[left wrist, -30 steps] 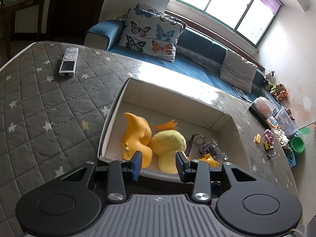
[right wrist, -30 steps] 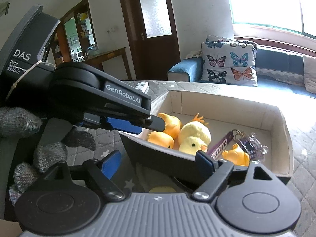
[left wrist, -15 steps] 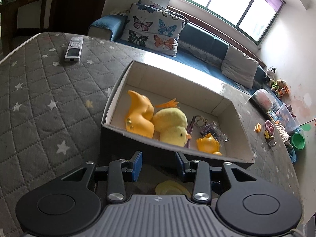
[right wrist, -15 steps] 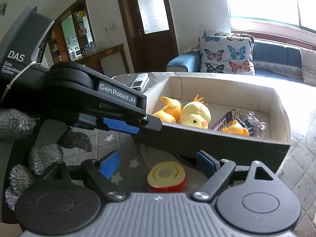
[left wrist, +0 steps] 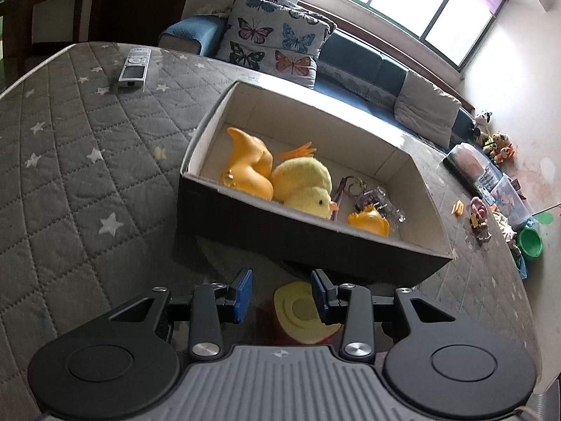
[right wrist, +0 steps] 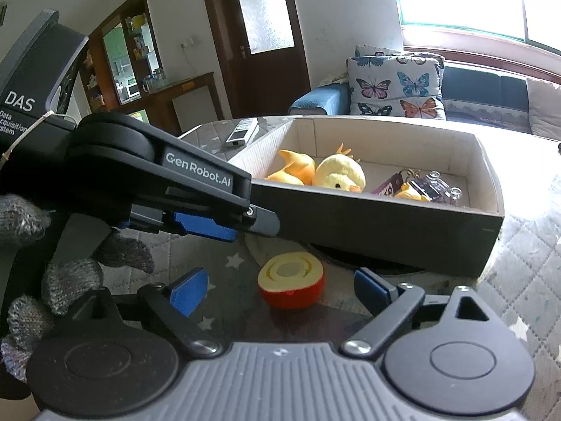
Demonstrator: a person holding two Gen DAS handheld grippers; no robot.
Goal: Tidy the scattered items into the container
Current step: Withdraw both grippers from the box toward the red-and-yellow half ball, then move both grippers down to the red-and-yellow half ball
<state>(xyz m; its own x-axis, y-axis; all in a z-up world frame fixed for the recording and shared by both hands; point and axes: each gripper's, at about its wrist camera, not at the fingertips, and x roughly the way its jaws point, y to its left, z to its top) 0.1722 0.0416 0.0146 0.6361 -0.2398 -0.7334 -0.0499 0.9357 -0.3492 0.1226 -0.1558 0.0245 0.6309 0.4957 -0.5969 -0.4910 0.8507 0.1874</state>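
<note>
1. Two grippers hang low over the quilted table [left wrist: 70, 161], in front of the near wall of the box [right wrist: 385, 224]; the one loose item within reach is a toy apple half [right wrist: 291, 280], cut face up, lying on the table just in front of that wall
2. Farthest left, a remote control [left wrist: 135, 68] lies well apart from the box, and it may also count as a scattered item
3. The left gripper [left wrist: 280, 293] has its jaws apart and empty; in the left wrist view the apple half sits between and below them, nearer the right-hand pad, which overlaps its edge in the picture
4. The right gripper [right wrist: 280, 289] has just been opening its jaws, and they stand wide with the apple half between them, neither pad pressing on it
5. To do the pick well, only one gripper should close; the right one looks better centred, so the left should give way
6. The pads should come down onto the red curved sides, low, since the dome may squirt out of a high pinch
7. The lift must clear the box rim before the release, beside the plush duck [right wrist: 338, 175]
</note>
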